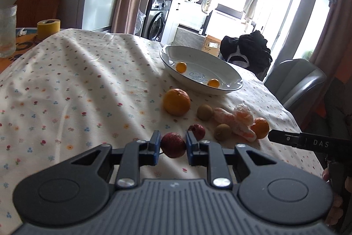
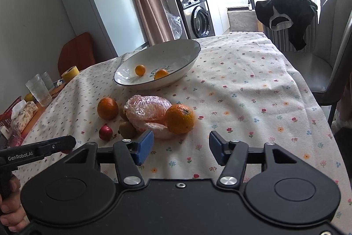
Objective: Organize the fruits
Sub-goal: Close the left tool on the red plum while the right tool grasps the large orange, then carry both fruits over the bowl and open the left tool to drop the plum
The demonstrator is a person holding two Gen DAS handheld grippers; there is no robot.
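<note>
My left gripper [image 1: 173,145] is shut on a red lychee [image 1: 173,145], its blue pads against both sides, just above the flowered tablecloth. A second red lychee [image 1: 197,131] lies just beyond; it also shows in the right wrist view [image 2: 105,132]. Past it lie a large orange [image 1: 176,102], two brown longans [image 1: 205,112] [image 1: 222,131], plastic-wrapped peeled orange segments [image 1: 237,119] and a small orange [image 1: 260,128]. A white bowl [image 1: 222,71] holds two kumquats [image 1: 181,67] [image 1: 213,83]. My right gripper [image 2: 180,148] is open and empty, just short of an orange [image 2: 180,118] and the wrapped segments [image 2: 147,110].
A yellow tape roll [image 1: 48,28] and a glass [image 1: 7,31] stand at the far left table edge. A grey chair [image 2: 330,54] stands on the right side, with a black garment [image 2: 286,8] draped behind. A tissue pack [image 2: 22,116] lies at the left.
</note>
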